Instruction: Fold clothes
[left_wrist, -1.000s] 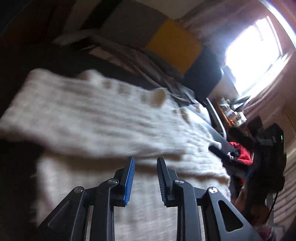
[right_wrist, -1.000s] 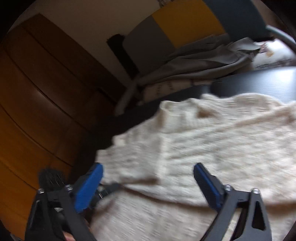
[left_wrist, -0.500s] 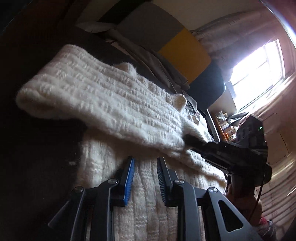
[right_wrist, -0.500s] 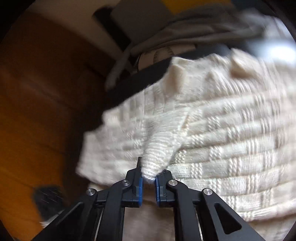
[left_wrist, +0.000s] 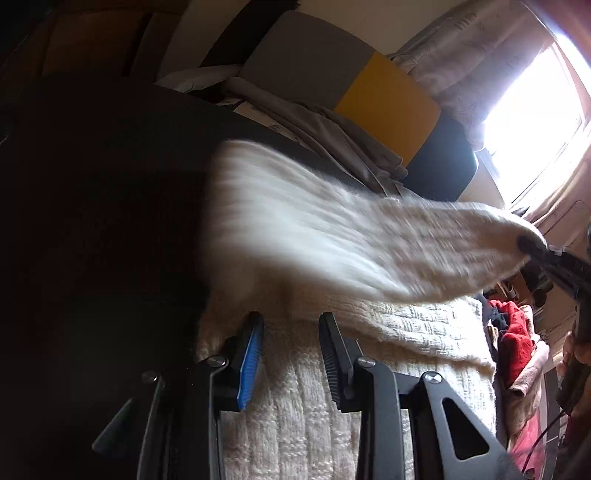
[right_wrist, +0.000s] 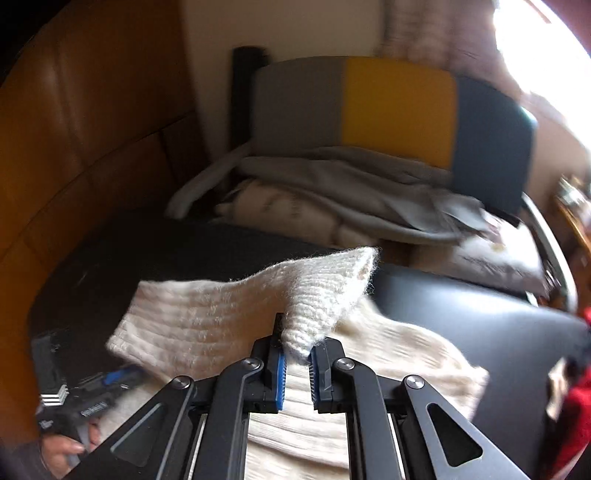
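A cream knitted sweater (left_wrist: 369, 354) lies on a dark table (left_wrist: 92, 221). My right gripper (right_wrist: 297, 363) is shut on the sweater's sleeve (right_wrist: 321, 295) and holds it lifted above the sweater's body (right_wrist: 402, 358). In the left wrist view the raised sleeve (left_wrist: 332, 229) is blurred and stretches right to the right gripper's tip (left_wrist: 532, 245). My left gripper (left_wrist: 290, 325) is open, with its fingertips low over the sweater's body near its left edge. It holds nothing.
A chair (right_wrist: 391, 107) with grey, yellow and dark blue panels stands behind the table, with grey and cream clothes (right_wrist: 332, 188) piled on it. Red clothing (left_wrist: 513, 332) lies at the right. A bright window (left_wrist: 532, 110) is at upper right. A wooden cabinet (right_wrist: 74, 129) is left.
My right gripper has lifted the pinched sleeve off the sweater and carried it up and to the right. My left gripper has stayed open over the sweater's body.
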